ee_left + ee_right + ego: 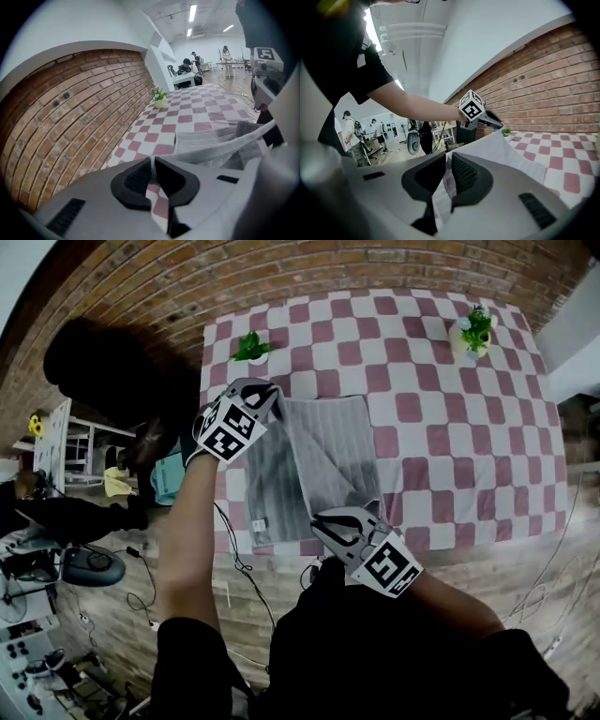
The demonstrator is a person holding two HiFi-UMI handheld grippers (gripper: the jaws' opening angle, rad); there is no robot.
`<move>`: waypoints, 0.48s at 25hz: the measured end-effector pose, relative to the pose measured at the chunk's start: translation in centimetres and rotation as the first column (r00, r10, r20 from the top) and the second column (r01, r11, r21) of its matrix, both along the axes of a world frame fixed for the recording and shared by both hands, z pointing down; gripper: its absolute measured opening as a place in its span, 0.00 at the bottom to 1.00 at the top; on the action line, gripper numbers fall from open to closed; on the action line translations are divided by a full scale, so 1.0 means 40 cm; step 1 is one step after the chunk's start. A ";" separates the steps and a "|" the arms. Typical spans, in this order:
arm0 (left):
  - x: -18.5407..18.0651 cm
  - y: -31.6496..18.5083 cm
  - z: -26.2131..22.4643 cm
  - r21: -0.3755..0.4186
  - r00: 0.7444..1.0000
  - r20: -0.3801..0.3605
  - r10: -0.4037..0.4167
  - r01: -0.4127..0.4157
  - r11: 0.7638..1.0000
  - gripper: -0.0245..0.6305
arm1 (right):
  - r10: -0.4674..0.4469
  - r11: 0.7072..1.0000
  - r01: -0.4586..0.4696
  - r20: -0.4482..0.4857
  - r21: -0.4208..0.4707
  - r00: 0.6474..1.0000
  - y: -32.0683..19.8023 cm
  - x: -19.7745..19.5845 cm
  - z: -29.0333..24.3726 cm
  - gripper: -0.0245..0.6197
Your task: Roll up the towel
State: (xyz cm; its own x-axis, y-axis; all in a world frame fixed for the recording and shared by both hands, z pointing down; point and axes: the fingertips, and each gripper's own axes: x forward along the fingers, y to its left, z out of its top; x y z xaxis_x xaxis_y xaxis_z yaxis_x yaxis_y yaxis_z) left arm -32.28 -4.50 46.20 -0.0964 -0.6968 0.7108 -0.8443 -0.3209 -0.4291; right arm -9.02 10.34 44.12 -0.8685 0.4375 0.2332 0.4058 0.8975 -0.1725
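Note:
A grey ribbed towel (323, 446) lies on the red-and-white checked tablecloth (450, 456), left of the middle. My left gripper (272, 395) is shut on the towel's far left corner, and my right gripper (323, 519) is shut on its near corner. The edge between them is lifted off the table and stretched taut over the part that still lies flat. In the left gripper view the jaws (152, 164) pinch the towel (211, 140), which runs off to the right. In the right gripper view the jaws (447, 164) pinch the towel (497, 150), and the left gripper (497, 124) holds its other end.
Two small potted plants stand at the table's far side, one at the left (251, 346) and one at the right (475, 331). A brick wall (281, 277) runs behind the table. Cables, a chair and other gear (84, 563) crowd the floor at the left.

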 end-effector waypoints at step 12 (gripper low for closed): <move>-0.207 0.313 0.210 -0.067 0.985 -0.070 -0.155 0.150 0.986 0.08 | -0.174 0.981 0.184 -0.138 0.064 0.975 0.335 -0.222 0.150 0.10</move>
